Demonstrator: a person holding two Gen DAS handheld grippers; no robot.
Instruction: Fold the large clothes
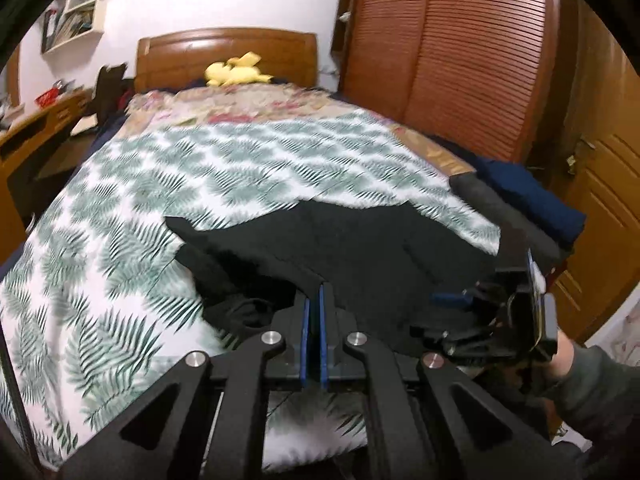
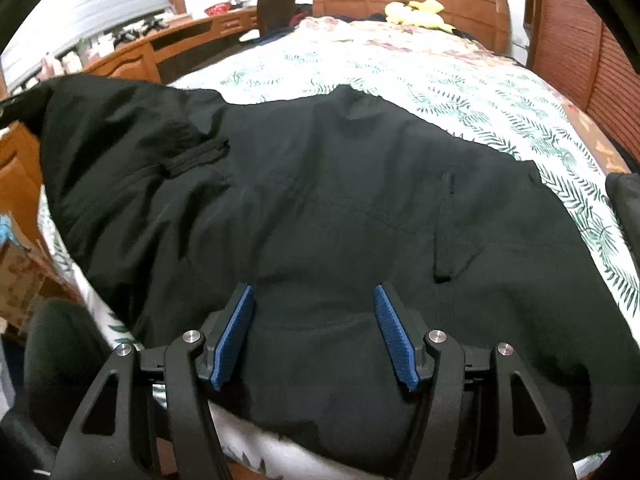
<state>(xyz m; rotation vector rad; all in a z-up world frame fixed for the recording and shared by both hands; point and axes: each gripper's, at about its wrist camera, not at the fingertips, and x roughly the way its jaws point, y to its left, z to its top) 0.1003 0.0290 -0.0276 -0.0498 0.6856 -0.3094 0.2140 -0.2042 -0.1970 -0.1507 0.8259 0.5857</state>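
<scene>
- Most of my black jacket point(image 2: 320, 208) lies flat at the bed's point(image 1: 120, 240) near edge; leaf-print cover beyond is bare.
- Left gripper point(image 1: 314, 300) clamps the jacket's edge; right gripper point(image 2: 314, 300) hovers above it, jaws apart.

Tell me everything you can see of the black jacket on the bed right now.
The black jacket is matte, woven-looking fabric, spread mostly flat on the leaf-print bedspread, its near edge reaching the mattress edge. A vertical zip pocket shows right of centre. At the left, one part with a ribbed band is lifted off the bed. The left gripper is shut on a fold of it; the right gripper hangs open over it.
</scene>
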